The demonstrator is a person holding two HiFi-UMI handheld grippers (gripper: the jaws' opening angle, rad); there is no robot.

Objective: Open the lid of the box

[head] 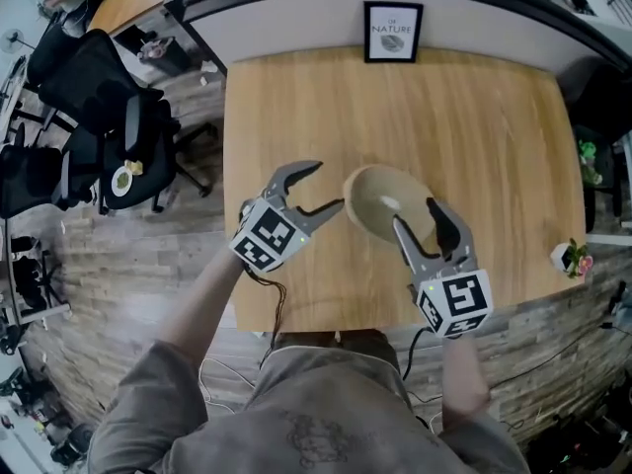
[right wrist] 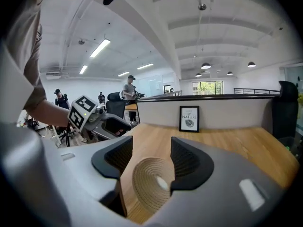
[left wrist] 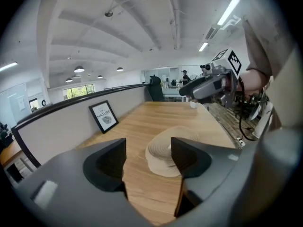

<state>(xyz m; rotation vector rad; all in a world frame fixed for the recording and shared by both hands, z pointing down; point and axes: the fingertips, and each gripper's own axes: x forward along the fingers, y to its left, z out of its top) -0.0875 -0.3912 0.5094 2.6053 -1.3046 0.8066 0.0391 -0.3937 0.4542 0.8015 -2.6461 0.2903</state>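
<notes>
Wooden tabletop [head: 474,117], framed print [head: 392,33] at its far edge, round woven box [head: 380,200] near the middle, left gripper [head: 326,186] and right gripper [head: 415,215] flanking it, both jaws apart, gripping nothing

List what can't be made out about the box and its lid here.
- Head view: the right gripper covers the woven box's near rim; the lid seam is unclear.
- Left gripper view: a finger hides the box's right side.
- Right gripper view: a finger hides its right edge.
</notes>
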